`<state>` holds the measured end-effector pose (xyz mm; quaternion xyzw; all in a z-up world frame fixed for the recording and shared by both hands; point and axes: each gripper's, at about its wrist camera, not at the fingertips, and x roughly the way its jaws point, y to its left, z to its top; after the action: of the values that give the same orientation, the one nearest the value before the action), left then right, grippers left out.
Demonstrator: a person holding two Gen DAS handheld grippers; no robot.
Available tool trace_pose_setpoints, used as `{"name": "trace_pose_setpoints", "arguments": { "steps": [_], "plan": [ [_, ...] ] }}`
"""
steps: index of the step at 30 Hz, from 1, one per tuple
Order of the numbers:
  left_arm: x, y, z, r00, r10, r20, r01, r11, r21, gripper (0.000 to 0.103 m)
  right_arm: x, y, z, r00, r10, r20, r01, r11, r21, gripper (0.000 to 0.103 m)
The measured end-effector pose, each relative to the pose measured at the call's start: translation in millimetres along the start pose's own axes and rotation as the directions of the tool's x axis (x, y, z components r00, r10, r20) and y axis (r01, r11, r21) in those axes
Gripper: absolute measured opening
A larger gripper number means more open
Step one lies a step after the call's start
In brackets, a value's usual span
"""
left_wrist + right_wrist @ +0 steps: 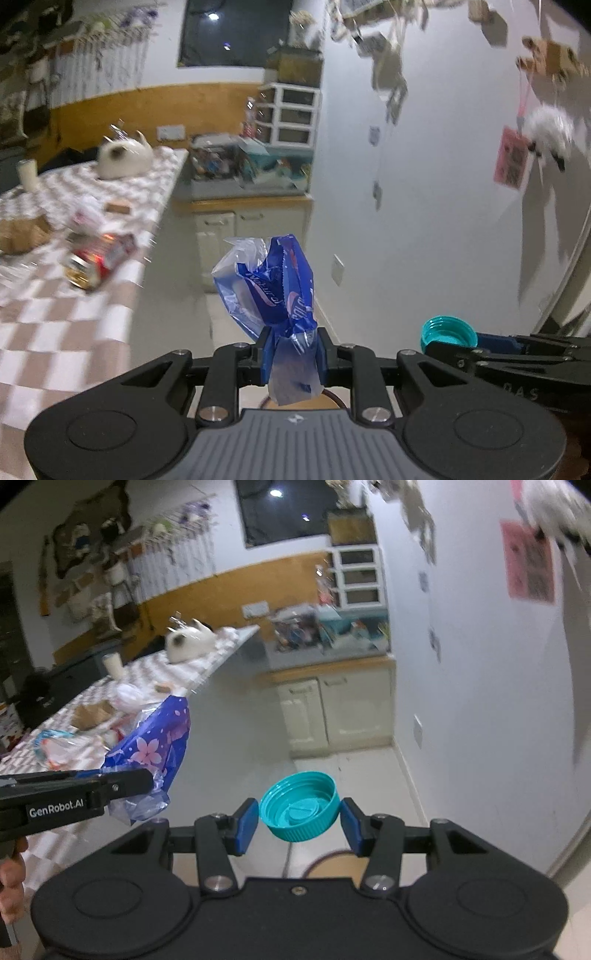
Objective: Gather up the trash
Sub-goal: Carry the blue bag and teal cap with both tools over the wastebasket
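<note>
My left gripper (294,354) is shut on a crumpled blue plastic wrapper (271,288), which sticks up above its blue pads. From the right wrist view the same wrapper (155,746) shows pink flower prints, with the left gripper (147,779) coming in from the left. My right gripper (299,821) is shut on a teal bottle cap (299,805), its hollow side facing the camera. That cap (448,332) also shows at the right in the left wrist view. Both grippers hang in the air beside the checkered table (74,317).
More litter lies on the table: a red can (98,258), a brown paper bag (22,232), clear plastic (55,742). A white cat figure (125,158) and a cup (28,173) stand farther back. Cabinets (332,709) and a cluttered counter (247,170) fill the corner. A brown rim (325,860) shows below.
</note>
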<state>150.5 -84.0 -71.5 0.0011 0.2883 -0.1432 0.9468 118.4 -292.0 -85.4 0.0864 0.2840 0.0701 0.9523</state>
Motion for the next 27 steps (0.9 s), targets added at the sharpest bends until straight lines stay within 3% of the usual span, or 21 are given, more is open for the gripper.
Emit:
{"name": "trace_pose_setpoints", "arguments": {
  "steps": [7,18,21,23,27],
  "plan": [
    [59.8,-16.3,-28.0,0.992,-0.047,-0.116,0.048,0.999,0.006,0.024,35.6,-38.2,-38.1,0.996,-0.029,-0.084,0.037,0.995,0.093,0.05],
    [153.2,-0.7,-86.9,0.952,-0.062,-0.299,0.047,0.997,-0.058,0.024,121.1,-75.5,-98.9,0.967,-0.049,-0.249,0.117,0.957,0.265,0.05],
    [178.1,10.3,-103.4,0.945,-0.064,-0.322,0.035,0.995,-0.095,0.024,150.1,-82.8,-112.8,0.959,-0.069,-0.274,0.165,0.924,0.345,0.05],
    [196.9,16.2,-115.9,0.937,-0.07,-0.343,0.028,0.992,-0.125,0.024,173.1,-85.4,-123.0,0.955,-0.089,-0.284,0.209,0.879,0.429,0.05],
    [230.4,30.7,-138.7,0.918,-0.064,-0.391,0.007,0.989,-0.145,0.024,215.9,-82.8,-142.0,0.951,-0.084,-0.297,0.233,0.829,0.508,0.05]
  ]
}}
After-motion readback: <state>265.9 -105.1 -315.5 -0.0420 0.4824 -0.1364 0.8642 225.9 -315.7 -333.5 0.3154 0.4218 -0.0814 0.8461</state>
